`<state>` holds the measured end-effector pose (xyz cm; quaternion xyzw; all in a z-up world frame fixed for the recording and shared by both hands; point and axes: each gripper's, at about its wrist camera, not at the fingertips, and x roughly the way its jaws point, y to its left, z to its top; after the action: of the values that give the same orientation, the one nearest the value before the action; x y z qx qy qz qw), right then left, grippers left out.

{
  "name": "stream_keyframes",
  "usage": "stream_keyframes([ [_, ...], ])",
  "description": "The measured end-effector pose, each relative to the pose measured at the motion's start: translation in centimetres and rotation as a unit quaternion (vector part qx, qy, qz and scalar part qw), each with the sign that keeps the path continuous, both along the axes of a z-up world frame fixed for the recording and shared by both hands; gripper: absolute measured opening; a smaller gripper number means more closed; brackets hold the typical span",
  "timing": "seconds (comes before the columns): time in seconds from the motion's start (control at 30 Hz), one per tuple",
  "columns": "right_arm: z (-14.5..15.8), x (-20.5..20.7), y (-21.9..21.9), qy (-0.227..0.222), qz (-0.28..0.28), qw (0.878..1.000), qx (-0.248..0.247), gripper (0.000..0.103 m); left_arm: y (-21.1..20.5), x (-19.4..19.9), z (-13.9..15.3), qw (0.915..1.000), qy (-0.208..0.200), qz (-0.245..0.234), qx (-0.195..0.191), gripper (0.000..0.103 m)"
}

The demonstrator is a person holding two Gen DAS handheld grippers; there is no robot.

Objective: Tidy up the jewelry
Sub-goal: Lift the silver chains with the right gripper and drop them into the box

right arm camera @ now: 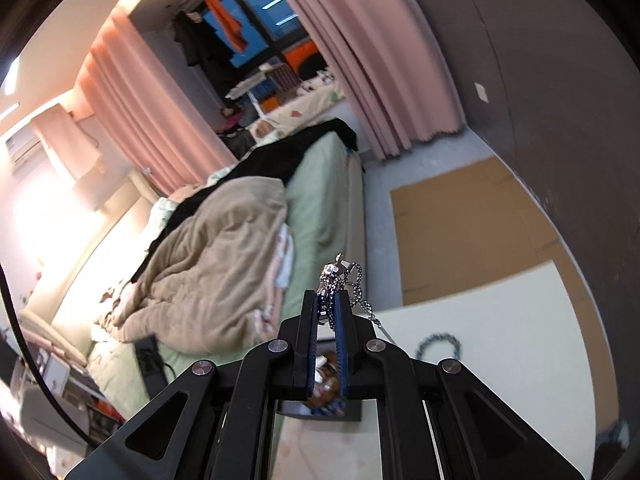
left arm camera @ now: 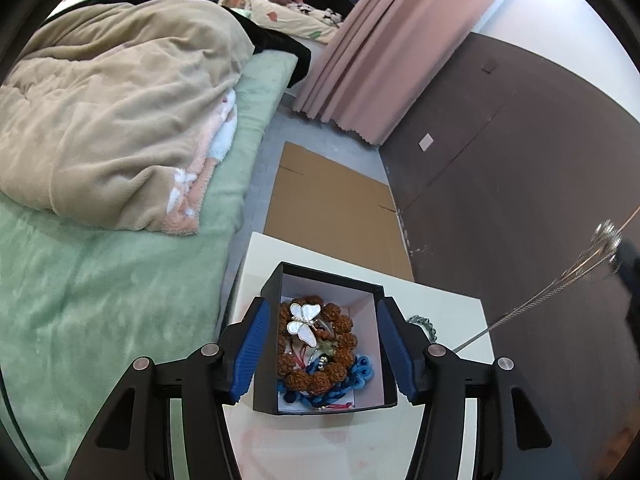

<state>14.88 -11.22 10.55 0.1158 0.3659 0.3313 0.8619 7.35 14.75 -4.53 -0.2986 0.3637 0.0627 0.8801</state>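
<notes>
Now left gripper [left arm camera: 320,344] straddles black box [left arm camera: 326,400] on white table [left arm camera: 448,304], jaws spread; right gripper [right arm camera: 329,312] raised, pinching silver chain [right arm camera: 340,280]; bumpy brown beads [left arm camera: 316,378] inside box.

An open black square box [left arm camera: 326,344] with a pale lining is framed between the left tool's [left arm camera: 320,354] spread fingers. Inside, a white butterfly brooch [left arm camera: 303,318] is laid over a brown seed-bead bracelet [left arm camera: 320,376] and blue cord [left arm camera: 360,372]. A silver chain necklace [right arm camera: 340,284] is pinched in the right tool [right arm camera: 329,312]. A dark green beaded ring [left arm camera: 424,324] is seen beside the box.
</notes>
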Motion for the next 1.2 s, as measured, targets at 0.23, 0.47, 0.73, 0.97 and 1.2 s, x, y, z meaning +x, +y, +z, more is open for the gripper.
stream_keyframes([
  [0.23,3.6,-1.0,3.0,-0.037,0.027,0.999,-0.004,0.009,1.5,-1.1,0.7,0.9994,-0.02,0.028,-0.007,0.085],
  [0.47,2.4,-1.5,5.7,-0.034,0.05,0.998,-0.012,0.009,3.0,-2.1,1.0,0.9983,-0.029,0.049,-0.013,0.085],
  [0.73,-2.5,-0.1,7.2,0.006,0.056,0.998,-0.025,0.009,3.8,-2.6,1.1,0.9976,-0.031,0.06,-0.011,0.085],
  [0.97,-5.6,0.6,7.1,0.03,0.059,0.998,-0.023,0.009,4.2,-2.7,1.0,0.9975,-0.031,0.063,-0.007,0.085],
  [1.2,-7.8,1.5,7.4,0.056,0.064,0.996,-0.03,0.009,4.0,-2.4,1.0,0.9976,-0.029,0.063,-0.004,0.085],
])
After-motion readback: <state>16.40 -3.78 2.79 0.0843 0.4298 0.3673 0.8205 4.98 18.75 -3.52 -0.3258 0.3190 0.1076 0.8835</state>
